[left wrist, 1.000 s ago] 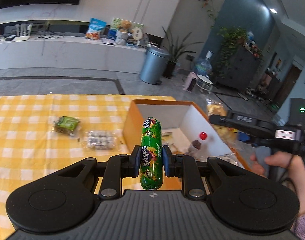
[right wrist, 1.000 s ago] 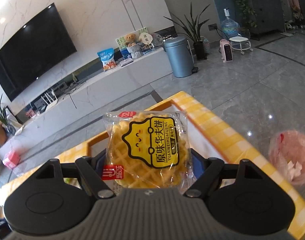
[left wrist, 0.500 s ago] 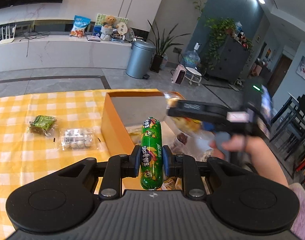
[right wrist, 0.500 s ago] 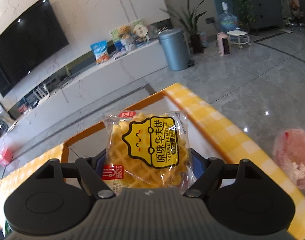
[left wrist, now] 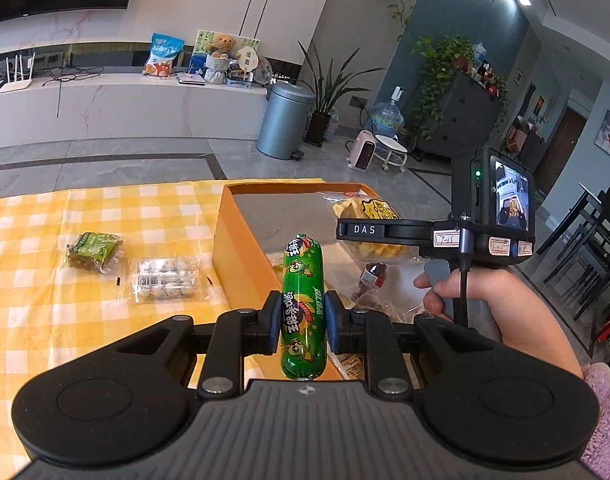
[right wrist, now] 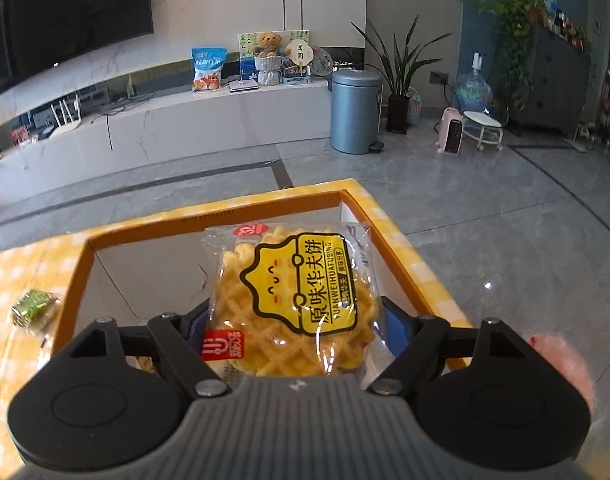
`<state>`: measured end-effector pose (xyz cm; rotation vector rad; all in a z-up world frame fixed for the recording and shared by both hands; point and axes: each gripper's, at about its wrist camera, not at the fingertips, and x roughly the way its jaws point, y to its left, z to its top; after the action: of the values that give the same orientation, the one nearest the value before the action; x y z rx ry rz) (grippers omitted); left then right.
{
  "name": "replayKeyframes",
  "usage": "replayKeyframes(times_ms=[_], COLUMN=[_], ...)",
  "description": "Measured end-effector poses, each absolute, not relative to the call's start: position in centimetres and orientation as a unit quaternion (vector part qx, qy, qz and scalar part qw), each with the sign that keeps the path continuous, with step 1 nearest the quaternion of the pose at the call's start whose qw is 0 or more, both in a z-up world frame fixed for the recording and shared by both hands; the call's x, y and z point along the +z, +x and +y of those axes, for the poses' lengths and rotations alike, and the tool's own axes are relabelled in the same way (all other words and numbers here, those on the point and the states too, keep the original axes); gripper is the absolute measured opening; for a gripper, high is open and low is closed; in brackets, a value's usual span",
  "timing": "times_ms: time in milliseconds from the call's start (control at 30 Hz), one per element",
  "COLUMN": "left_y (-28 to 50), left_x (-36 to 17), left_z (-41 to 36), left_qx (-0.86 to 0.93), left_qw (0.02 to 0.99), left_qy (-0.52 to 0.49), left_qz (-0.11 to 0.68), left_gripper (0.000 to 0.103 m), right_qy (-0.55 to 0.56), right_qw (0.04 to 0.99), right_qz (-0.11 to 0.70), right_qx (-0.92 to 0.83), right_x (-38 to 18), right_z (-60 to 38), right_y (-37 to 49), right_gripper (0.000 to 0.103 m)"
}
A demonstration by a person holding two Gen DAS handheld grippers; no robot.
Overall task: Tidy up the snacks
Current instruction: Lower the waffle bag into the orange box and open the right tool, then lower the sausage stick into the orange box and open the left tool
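Taking the orange box [left wrist: 241,248] as your landmark and reading from left to right: well to its left on the yellow checked cloth [left wrist: 45,320] lies a green snack packet [left wrist: 93,251], and nearer the box wall a clear pack of pale round sweets [left wrist: 165,280], both not yet put away. Your left gripper [left wrist: 303,320] is closed on a green sausage stick [left wrist: 303,304], pads pressing its middle; its long axis runs straight away from you, far tip over the box's near-left wall. Your right gripper [right wrist: 295,322] is clamped on a waffle pack [right wrist: 293,296] held flat and broadside, and it hangs over the open box interior, with the rim on all sides of it in the right wrist view. Judging by that, the right hand [left wrist: 485,300] is the better placed to let go first; the drop is straight down. Inside the box a small red-capped bottle [left wrist: 372,276] and other wrappers already lie below and beside the waffle pack, so it may land tilted on them. Your left gripper sits just beside the right hand's handle, so bring the sausage stick across only once the right has cleared.
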<state>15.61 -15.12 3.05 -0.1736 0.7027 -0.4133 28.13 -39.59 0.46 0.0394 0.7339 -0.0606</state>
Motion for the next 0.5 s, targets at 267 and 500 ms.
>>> replayKeyframes(times_ms=[267,500], left_y=[15.2,16.2], left_x=[4.2,5.3], left_z=[-15.0,-16.6], left_qx=[-0.198,-0.179], left_qw=[0.919,0.925], left_qy=[-0.08,-0.053], left_qz=[0.332,0.332], left_gripper=[0.025,0.025], right_qy=[0.047,0.12], right_qw=[0.94,0.939], right_qz=[0.334,0.316], right_qx=[-0.051,-0.062], right_x=[2.5,4.2], right_z=[-40.7,-43.1], right_y=[26.0,23.1], right_gripper=[0.1,0.1])
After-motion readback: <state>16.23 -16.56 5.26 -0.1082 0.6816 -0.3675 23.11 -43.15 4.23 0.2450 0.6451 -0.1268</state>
